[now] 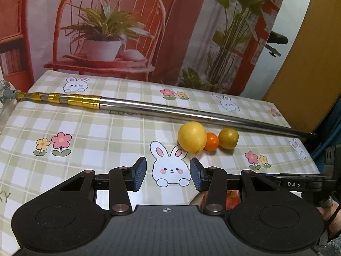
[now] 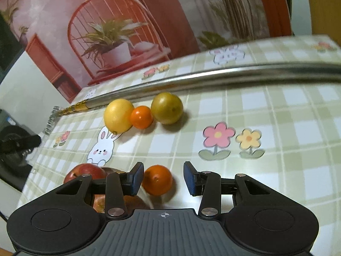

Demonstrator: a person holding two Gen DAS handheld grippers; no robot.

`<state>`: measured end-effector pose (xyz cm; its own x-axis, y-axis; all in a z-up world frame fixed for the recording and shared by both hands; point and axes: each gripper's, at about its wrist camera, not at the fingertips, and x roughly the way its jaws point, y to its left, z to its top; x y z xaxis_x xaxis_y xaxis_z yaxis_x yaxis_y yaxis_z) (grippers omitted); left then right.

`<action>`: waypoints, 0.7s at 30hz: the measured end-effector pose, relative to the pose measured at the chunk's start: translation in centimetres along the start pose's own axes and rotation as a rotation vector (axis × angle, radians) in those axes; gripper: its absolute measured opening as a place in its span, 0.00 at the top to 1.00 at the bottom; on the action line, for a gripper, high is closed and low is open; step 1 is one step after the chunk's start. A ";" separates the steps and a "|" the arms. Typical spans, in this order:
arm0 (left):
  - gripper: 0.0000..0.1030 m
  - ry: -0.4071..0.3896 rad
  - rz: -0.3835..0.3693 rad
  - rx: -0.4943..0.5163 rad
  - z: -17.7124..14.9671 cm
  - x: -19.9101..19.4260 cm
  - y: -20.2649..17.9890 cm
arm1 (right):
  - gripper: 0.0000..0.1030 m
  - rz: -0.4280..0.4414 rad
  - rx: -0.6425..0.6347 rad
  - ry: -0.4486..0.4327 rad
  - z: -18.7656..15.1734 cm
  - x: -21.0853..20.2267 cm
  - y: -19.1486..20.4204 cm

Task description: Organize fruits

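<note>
Reaching toward the orange point(image 2: 157, 179), the right tongs point(image 2: 163, 178) stand apart and empty, the fruit just beyond the left pad, touching neither as far as I can tell. It sits at 6 o'clock on the tabletop point(image 2: 287, 149), beside the apples point(image 2: 85, 171) at 7 o'clock. Round, firm and smooth-skinned, it looks light but likely to roll; I would pinch it across its widest middle. At 11 o'clock, a lemon point(image 2: 119, 115), a small orange point(image 2: 141, 117) and a green fruit point(image 2: 167, 108) sit in a row before a pole point(image 2: 213, 79). The left tongs point(image 1: 168, 173) hover, moderately spread, holding nothing.
</note>
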<state>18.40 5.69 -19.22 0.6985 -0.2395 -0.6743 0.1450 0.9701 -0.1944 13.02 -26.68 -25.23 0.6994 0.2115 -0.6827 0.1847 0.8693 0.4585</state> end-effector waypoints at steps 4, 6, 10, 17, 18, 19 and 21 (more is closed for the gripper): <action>0.54 0.007 -0.007 -0.004 -0.2 0.1 0.0 | 0.65 0.025 0.023 0.013 -0.3 0.4 0.1; 0.54 0.013 -0.011 -0.005 -0.3 0.2 -0.1 | 0.72 0.027 0.035 0.005 -0.2 0.5 0.0; 0.54 0.030 -0.023 -0.005 -0.1 0.5 -0.5 | 0.78 0.000 -0.004 -0.054 0.0 -0.2 -0.1; 0.54 0.040 -0.044 0.023 1.1 1.2 -2.4 | 0.80 -0.090 -0.121 -0.121 0.5 -1.1 -0.5; 0.54 0.041 -0.045 0.029 1.3 1.3 -2.8 | 0.80 -0.089 -0.118 -0.125 0.5 -1.2 -0.7; 0.54 0.041 -0.046 0.035 1.4 1.5 -3.2 | 0.78 -0.095 -0.120 -0.133 0.4 -1.3 -0.8; 0.54 0.043 -0.047 0.043 1.6 1.7 -3.8 | 0.75 -0.099 -0.122 -0.160 0.2 -1.9 -1.1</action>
<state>20.19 1.64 -18.50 0.6594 -0.2851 -0.6957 0.2075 0.9584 -0.1961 11.59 -28.14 -24.30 0.7843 0.0569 -0.6177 0.1804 0.9319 0.3148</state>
